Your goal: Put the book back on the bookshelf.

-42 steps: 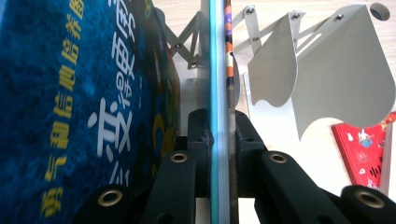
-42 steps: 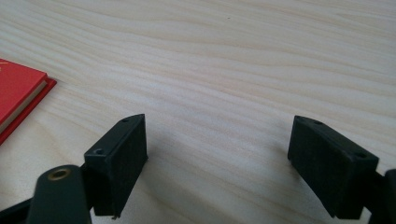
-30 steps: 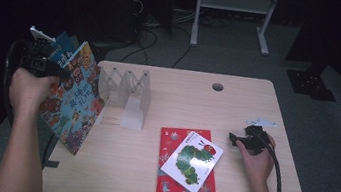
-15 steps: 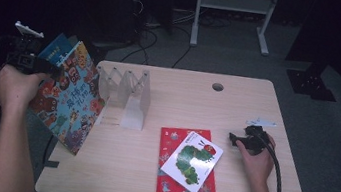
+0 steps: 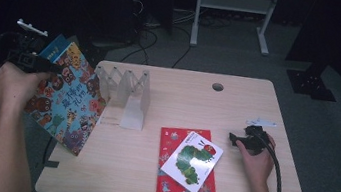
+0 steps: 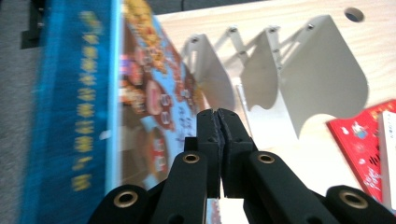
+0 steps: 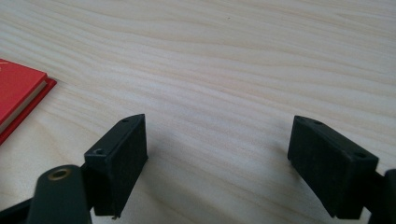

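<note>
At the left of the high view, the left gripper (image 5: 30, 58) has just been closing and its jaws meet tight on the colourful picture book (image 5: 65, 94), tilted off the table's (image 5: 257, 113) left edge beside the white rack (image 5: 125, 95). At the right, the right gripper (image 5: 246, 137) rests on the table, jaws spread wide and gripping nothing, near the red book (image 5: 166, 186).

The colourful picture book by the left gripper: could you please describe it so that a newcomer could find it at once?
Start at the wooden table and go to its left edge, beside the white book rack. There the picture book leans tilted over the edge. Its blue spine and cartoon animals set it apart from the red book.
</note>
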### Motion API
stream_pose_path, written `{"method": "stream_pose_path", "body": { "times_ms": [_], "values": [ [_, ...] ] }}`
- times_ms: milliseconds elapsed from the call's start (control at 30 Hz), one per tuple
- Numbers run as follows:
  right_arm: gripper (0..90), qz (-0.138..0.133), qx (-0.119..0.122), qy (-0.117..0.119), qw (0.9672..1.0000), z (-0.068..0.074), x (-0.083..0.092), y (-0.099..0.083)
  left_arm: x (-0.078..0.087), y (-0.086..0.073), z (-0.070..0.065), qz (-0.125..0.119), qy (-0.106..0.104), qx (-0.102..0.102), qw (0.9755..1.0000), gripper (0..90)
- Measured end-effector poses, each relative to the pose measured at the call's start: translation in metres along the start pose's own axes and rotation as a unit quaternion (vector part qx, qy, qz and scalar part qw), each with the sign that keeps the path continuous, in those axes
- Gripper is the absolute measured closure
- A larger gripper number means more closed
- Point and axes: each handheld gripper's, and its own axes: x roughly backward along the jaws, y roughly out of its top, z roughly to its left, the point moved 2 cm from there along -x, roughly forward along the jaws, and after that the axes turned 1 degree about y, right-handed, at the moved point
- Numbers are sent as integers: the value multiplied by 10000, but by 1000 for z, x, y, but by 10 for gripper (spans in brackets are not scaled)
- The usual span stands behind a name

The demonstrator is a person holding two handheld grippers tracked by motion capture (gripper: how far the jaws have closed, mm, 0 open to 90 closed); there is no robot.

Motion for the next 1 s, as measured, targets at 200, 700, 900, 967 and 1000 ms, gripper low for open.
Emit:
{"method": "stream_pose_path", "body": {
  "times_ms": [200, 700, 900, 967, 1000],
  "values": [
    [188, -1, 0, 1, 10000, 0, 0, 0, -14, -5, -17, 138, -310, -310, 9989, 900],
    [188, -1, 6, -2, 10000, 0, 0, 0, -60, -35, -57, 429, -843, -915, 9913, 898],
    [188, -1, 5, -2, 10000, 0, 0, 0, -79, -51, -66, 549, -937, -1073, 9883, 898],
    [188, -1, 5, -2, 10000, 0, 0, 0, -84, -57, -70, 569, -960, -1126, 9874, 897],
    [187, -1, 5, -2, 10000, 0, 0, 0, -87, -60, -71, 586, -969, -1176, 9866, 897]
  ]
}}
